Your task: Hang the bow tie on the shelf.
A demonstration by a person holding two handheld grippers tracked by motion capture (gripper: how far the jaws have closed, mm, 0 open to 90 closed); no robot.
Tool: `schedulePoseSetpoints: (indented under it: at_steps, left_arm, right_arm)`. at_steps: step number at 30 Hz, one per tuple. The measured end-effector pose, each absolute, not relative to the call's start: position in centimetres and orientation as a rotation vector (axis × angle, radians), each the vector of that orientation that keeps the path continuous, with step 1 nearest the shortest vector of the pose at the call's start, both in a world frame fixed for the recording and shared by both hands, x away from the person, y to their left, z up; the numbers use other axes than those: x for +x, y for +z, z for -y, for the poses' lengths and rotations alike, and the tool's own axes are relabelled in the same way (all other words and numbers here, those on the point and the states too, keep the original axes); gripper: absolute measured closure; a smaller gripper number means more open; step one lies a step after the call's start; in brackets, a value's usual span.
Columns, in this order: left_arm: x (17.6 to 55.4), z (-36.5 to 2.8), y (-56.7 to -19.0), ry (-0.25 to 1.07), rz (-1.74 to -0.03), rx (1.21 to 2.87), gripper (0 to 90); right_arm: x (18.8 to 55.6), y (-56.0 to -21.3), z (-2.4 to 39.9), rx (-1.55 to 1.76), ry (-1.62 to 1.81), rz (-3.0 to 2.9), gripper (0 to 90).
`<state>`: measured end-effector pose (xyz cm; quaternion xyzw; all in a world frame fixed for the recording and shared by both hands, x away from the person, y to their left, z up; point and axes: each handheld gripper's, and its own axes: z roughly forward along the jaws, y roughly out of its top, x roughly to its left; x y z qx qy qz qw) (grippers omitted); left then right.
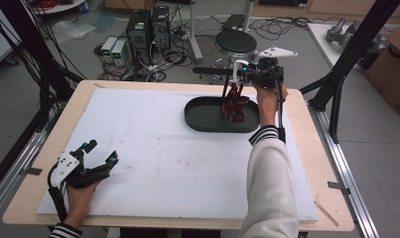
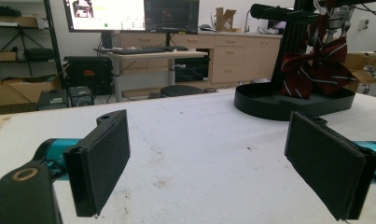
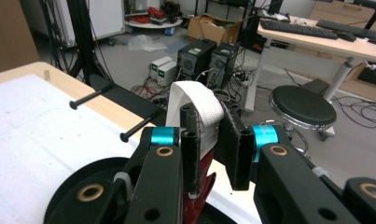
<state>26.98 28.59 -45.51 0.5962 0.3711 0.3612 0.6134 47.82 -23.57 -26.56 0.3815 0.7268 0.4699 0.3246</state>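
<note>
A dark red striped bow tie (image 1: 234,104) hangs over the black oval base (image 1: 202,116) of a stand with a horizontal bar (image 1: 212,71). My right gripper (image 1: 242,69) is above it, shut on the tie's white strap (image 3: 197,105). In the right gripper view the strap loops up between the pads (image 3: 190,149), the red fabric (image 3: 202,186) dangles below, and two black pegs (image 3: 90,98) stick out at the left. My left gripper (image 1: 102,151) rests at the table's near left, open, with nothing between its pads (image 2: 104,158). The left gripper view has the bow tie (image 2: 316,70) far off.
A white mat (image 1: 153,148) covers the wooden table (image 1: 306,148). Black frame posts (image 1: 346,59) stand at the right. Beyond the far edge are a round stool (image 1: 235,41), computer towers (image 1: 148,27) and cables on the floor.
</note>
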Motion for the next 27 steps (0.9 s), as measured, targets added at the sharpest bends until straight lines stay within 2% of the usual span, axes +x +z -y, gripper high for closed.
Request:
schedulePoseSetpoints:
  at_steps: [19, 27]
  left_arm:
    - [27.0, -28.5, -45.5, 0.834, -0.856, 1.375, 14.5]
    - [27.0, -28.5, -45.5, 0.834, -0.856, 1.376, 14.4]
  right_arm:
    - [49.4, -28.1, 24.1, 1.016, 1.097, -1.957, 77.6]
    - [49.4, -28.2, 24.1, 1.012, 1.015, -1.994, 71.5]
